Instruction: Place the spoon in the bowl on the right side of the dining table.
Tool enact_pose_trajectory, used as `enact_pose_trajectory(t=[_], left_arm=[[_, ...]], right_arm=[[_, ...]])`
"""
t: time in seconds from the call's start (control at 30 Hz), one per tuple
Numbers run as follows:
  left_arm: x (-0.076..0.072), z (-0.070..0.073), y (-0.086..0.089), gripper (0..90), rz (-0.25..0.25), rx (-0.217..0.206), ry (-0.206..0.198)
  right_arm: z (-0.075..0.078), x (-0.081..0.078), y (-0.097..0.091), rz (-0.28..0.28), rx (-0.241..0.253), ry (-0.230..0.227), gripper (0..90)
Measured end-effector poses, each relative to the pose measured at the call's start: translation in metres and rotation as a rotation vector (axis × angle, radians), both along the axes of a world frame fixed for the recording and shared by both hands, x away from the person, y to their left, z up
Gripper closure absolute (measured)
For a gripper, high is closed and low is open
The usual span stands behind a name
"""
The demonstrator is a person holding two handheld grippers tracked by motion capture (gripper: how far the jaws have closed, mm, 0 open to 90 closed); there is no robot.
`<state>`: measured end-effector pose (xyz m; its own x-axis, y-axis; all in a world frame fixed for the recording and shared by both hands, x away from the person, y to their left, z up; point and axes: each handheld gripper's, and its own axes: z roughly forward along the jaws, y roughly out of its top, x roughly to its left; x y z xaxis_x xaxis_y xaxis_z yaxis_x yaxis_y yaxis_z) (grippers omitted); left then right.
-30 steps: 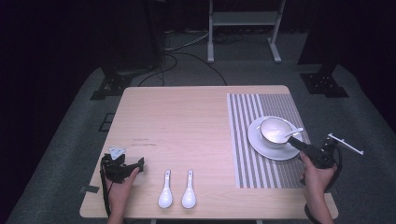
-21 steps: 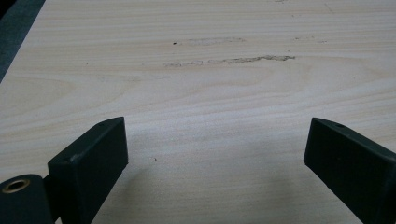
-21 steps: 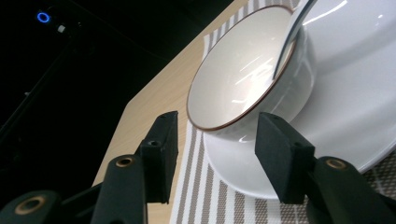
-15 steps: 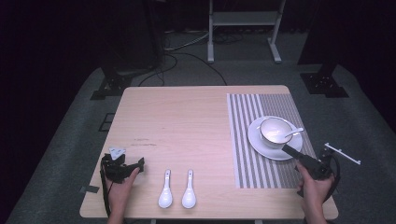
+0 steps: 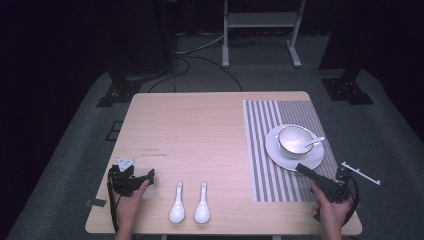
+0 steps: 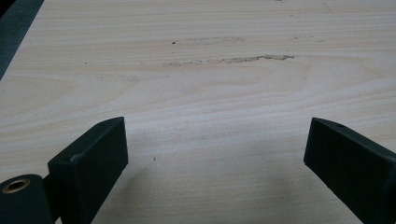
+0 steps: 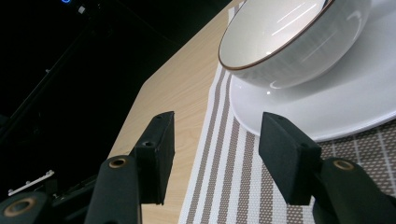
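A white bowl [image 5: 295, 141] [image 7: 289, 42] with a white spoon [image 5: 314, 142] in it stands on a white plate [image 5: 285, 157] [image 7: 336, 112], which rests on a striped placemat [image 5: 265, 150] [image 7: 224, 186] at the table's right. Two more white spoons [image 5: 177, 202] [image 5: 202, 202] lie side by side near the front edge. My right gripper [image 5: 301, 168] [image 7: 215, 135] lies low just in front of the plate and points at it. Its jaws have just been opening, with nothing between them. My left gripper [image 5: 150, 175] [image 6: 215, 140] rests open on bare wood at the front left.
The wooden table [image 5: 200, 125] stands on grey carpet with dark floor all round. A metal stand [image 5: 260, 30] and cables [image 5: 200, 55] sit behind the far edge. Bare wood lies between the two spoons and the placemat.
My right gripper has drawn back from the plate's edge toward the table's front, and its jaws stand wider. The left gripper has not moved.
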<state>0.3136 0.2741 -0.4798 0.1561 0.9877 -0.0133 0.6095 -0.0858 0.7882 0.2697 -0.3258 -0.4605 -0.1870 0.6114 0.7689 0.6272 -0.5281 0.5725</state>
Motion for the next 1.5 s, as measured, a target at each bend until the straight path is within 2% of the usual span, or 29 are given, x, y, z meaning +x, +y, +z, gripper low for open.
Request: enact_pose_trajectory(t=[0.33, 0.63, 1.27, 1.5], left_arm=[[0.0, 0.0, 0.0, 5.1, 0.001, -0.001, -0.001], [0.0, 0.0, 0.0, 5.1, 0.001, 0.0, -0.002], [0.0, 0.0, 0.0, 5.1, 0.0, 0.004, -0.002], [0.0, 0.0, -0.001, 5.1, 0.001, 0.003, -0.004]], right_arm=[[-0.008, -0.007, 0.008, 0.016, -0.007, 0.002, 44.3], [-0.008, -0.013, 0.014, 0.041, -0.01, -0.011, 44.0], [-0.019, -0.028, 0.035, 0.106, -0.076, -0.009, 42.4], [-0.022, -0.033, 0.042, 0.133, -0.066, -0.014, 42.2]])
